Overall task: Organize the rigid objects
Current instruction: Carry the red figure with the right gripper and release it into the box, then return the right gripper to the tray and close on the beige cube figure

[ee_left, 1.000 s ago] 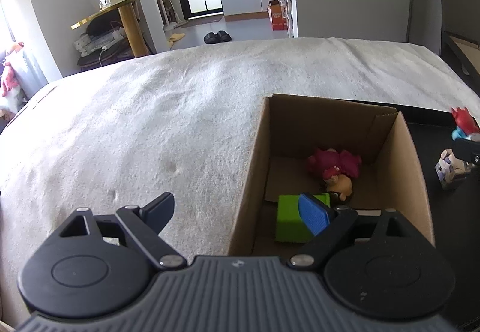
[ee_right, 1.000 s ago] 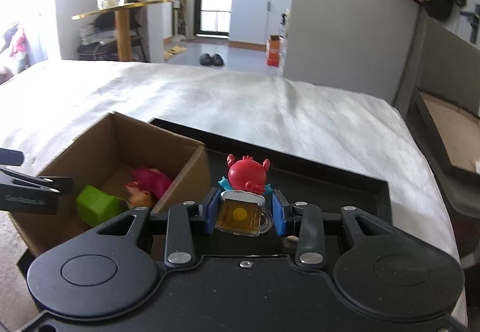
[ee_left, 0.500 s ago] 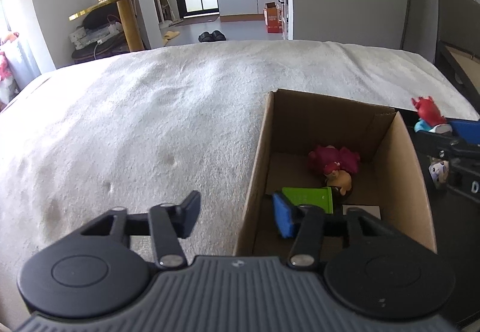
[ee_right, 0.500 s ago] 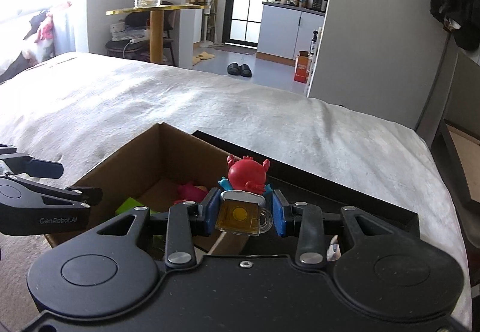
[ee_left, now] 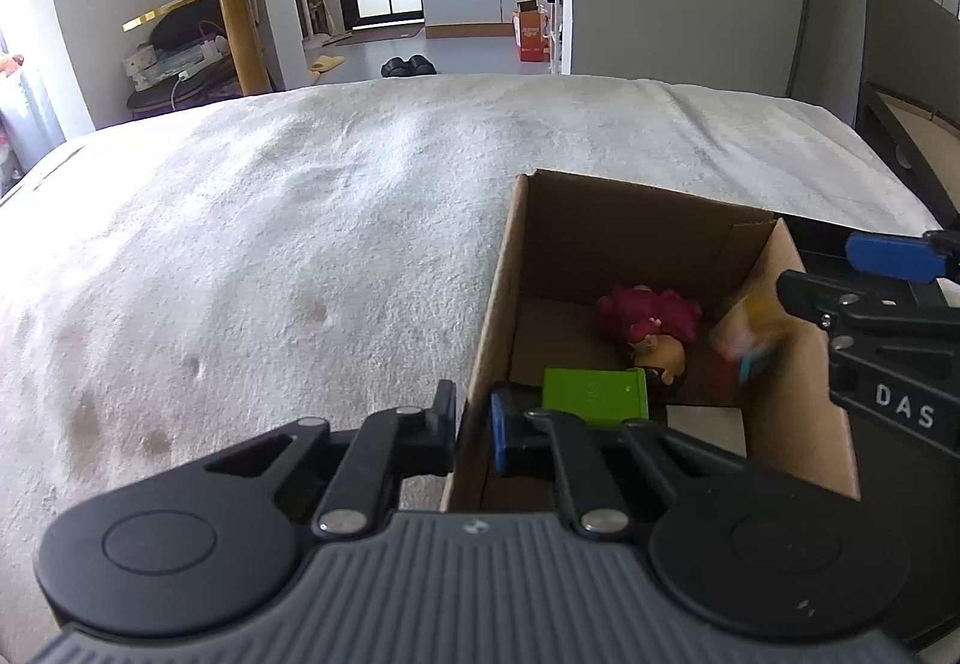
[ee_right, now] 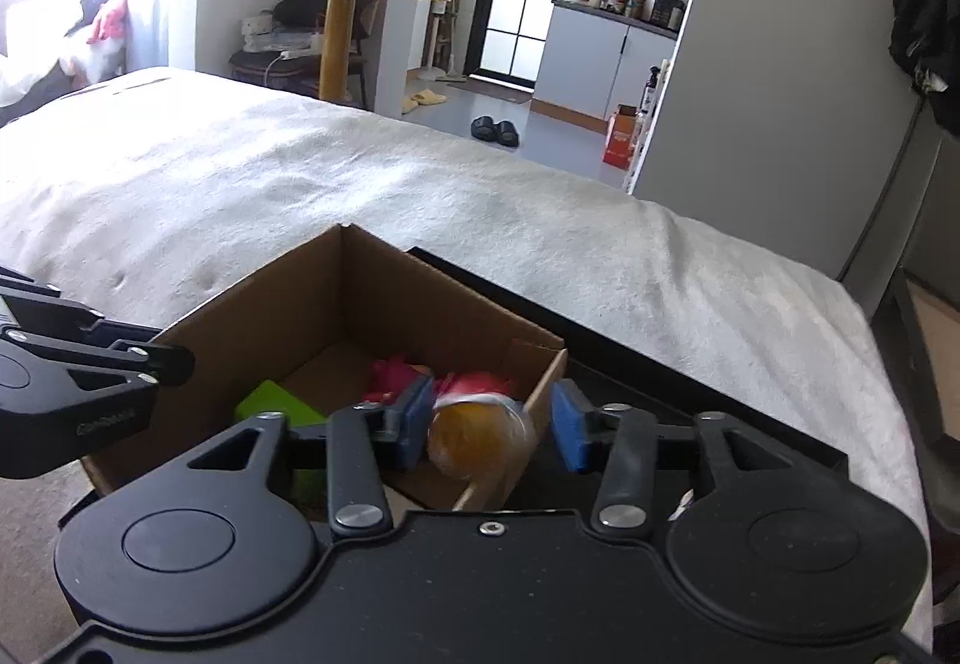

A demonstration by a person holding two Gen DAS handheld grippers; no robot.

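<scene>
- The left gripper (ee_left: pixel 471 433) has just closed its jaws on the near-left wall of the cardboard box (ee_left: pixel 636 226), one pad outside and the blue one inside, pinching the card.
- The right gripper (ee_right: pixel 492 427) stands over the box's right wall; its jaws have just been opening, and now sit part-way apart.
- Between its blue pads the red toy with the amber cup (ee_right: pixel 480 424), blurred, is free of both pads and inside the box's mouth.
- Just beyond the left gripper's tips, a green block (ee_left: pixel 594 394) lies on the box floor.
- Farther in lies a pink-haired figure (ee_left: pixel 651 328).
- Box and black tray (ee_right: pixel 690 370) rest on a white blanket (ee_left: pixel 270 244).
</scene>
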